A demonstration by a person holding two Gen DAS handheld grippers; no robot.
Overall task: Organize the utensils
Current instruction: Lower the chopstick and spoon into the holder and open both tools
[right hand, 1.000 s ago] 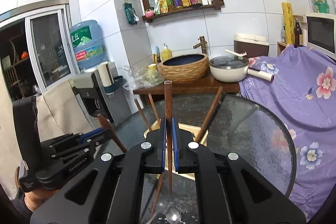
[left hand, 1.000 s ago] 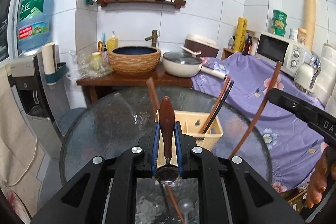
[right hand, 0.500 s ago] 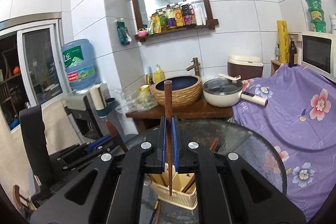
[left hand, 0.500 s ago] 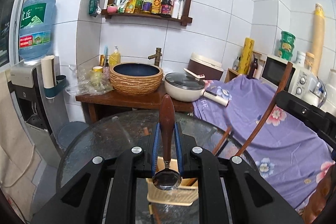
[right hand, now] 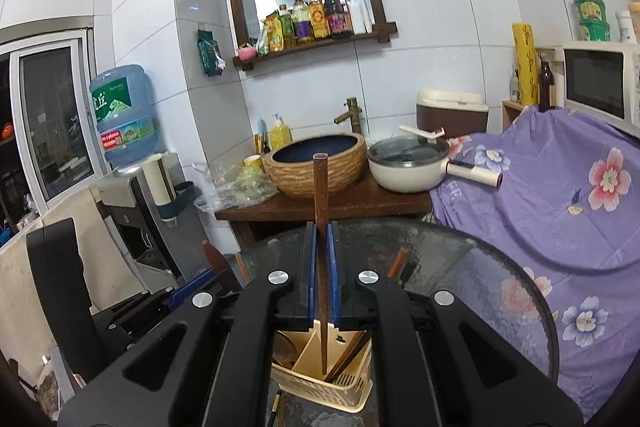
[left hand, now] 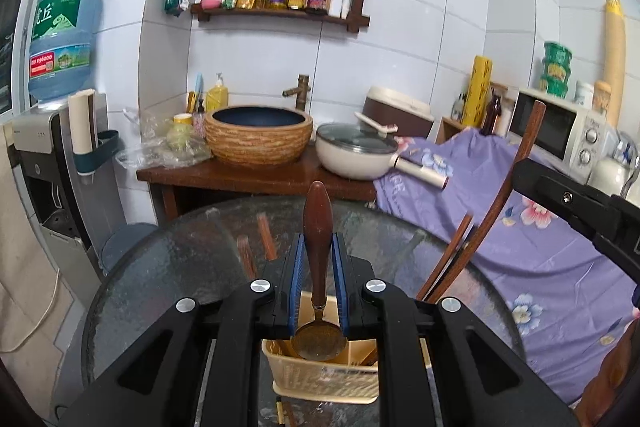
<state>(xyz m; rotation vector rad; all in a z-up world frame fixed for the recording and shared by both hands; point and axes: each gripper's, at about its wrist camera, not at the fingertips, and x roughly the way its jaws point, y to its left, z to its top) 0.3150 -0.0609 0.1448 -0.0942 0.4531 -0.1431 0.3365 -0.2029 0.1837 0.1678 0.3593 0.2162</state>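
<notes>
A brown wooden-handled brass spoon (left hand: 318,259) is clamped upright in the left gripper (left hand: 318,283) fingers, a dark wooden chopstick (right hand: 321,227) pinched by the right gripper (right hand: 321,267), both held over the beige plastic utensil basket (right hand: 320,383) on the round glass desk (right hand: 480,291)

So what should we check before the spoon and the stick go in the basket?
1. Left gripper fingers shut on the spoon: ok.
2. Right gripper fingers shut on the chopstick: ok.
3. Spoon bowl is over the basket: ok.
4. Chopstick tip is over a basket compartment: ok.
5. Room left among the utensils already in the basket: cannot tell.
6. The two grippers stay apart: ok.
</notes>
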